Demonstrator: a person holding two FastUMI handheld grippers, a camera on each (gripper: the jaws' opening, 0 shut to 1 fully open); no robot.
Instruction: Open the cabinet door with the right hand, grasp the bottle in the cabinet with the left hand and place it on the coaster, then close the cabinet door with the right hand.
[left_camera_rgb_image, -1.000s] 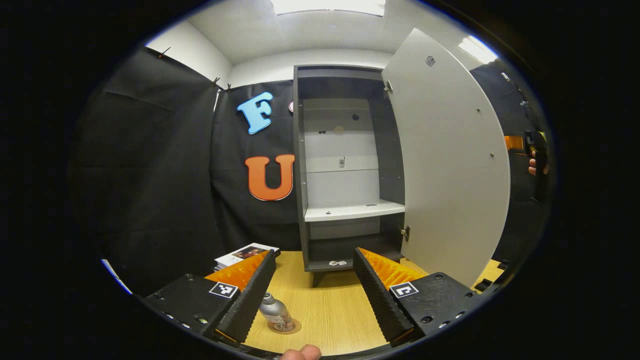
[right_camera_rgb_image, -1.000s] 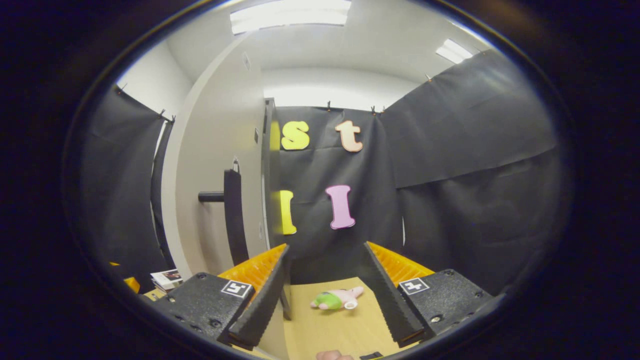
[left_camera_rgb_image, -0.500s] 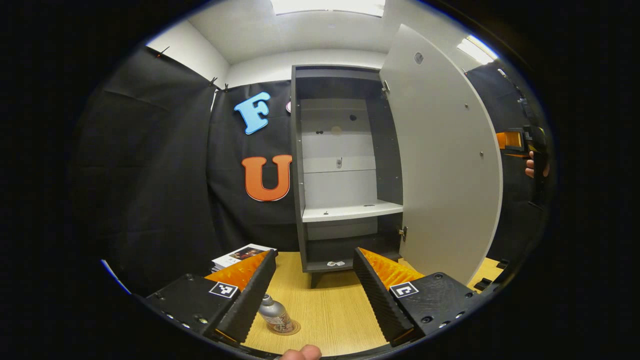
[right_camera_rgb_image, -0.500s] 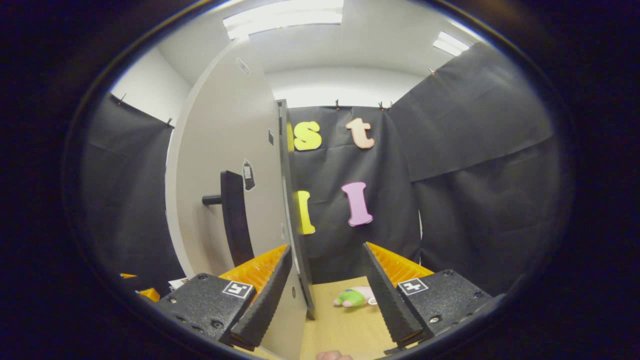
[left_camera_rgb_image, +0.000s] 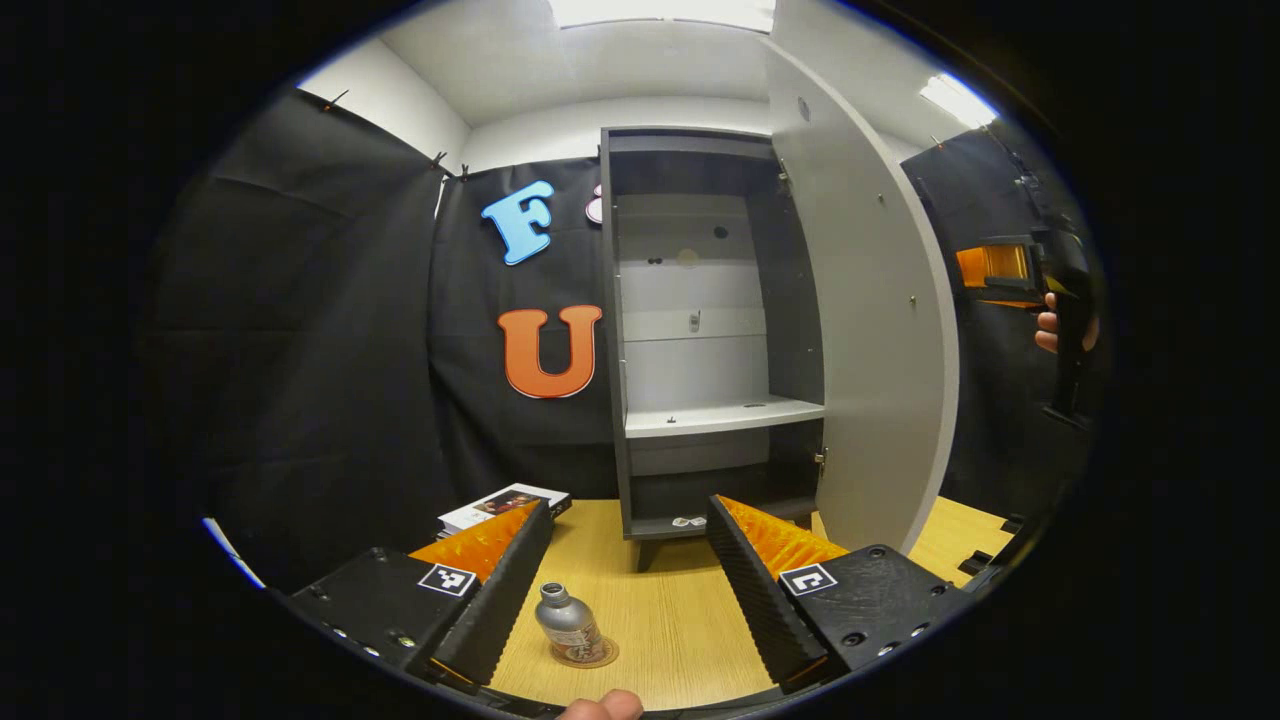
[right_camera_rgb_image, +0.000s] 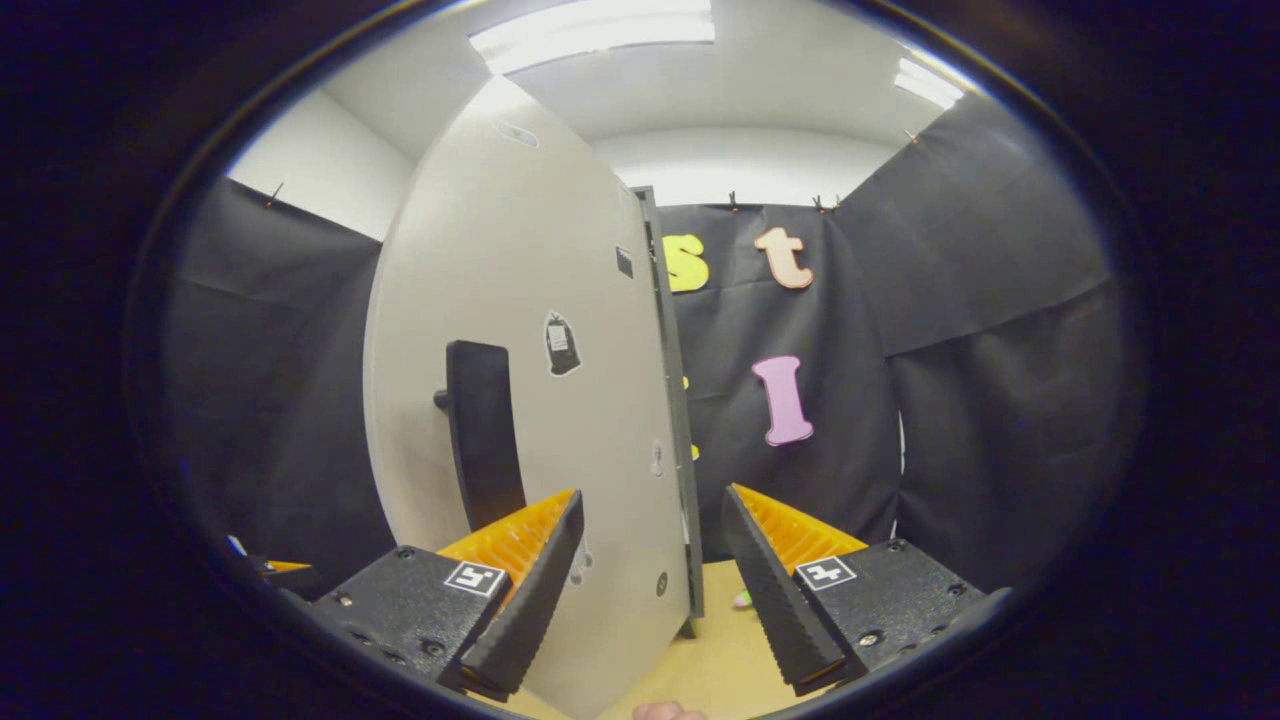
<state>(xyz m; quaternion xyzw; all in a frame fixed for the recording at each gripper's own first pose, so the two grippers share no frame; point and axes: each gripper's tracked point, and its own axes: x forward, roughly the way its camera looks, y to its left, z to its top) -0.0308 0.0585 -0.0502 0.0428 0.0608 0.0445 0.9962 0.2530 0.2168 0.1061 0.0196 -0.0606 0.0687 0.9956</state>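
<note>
Nearest to me in the left gripper view, my left gripper (left_camera_rgb_image: 628, 590) hangs with its jaws spread wide and nothing between them, and just ahead the bottle (left_camera_rgb_image: 566, 623) stands upright on the coaster (left_camera_rgb_image: 588, 654) near the front edge of the wooden table (left_camera_rgb_image: 680, 620), with a stack of booklets (left_camera_rgb_image: 500, 504) toward the table's back left. In the right gripper view, my right gripper (right_camera_rgb_image: 650, 575) is wide open too, gripping nothing, its fingers either side of the cabinet door (right_camera_rgb_image: 540, 400), whose dark handle (right_camera_rgb_image: 482, 430) is just ahead. Farther off, the cabinet (left_camera_rgb_image: 700, 330) stands at the table's back edge, door ajar, shelves bare.
</note>
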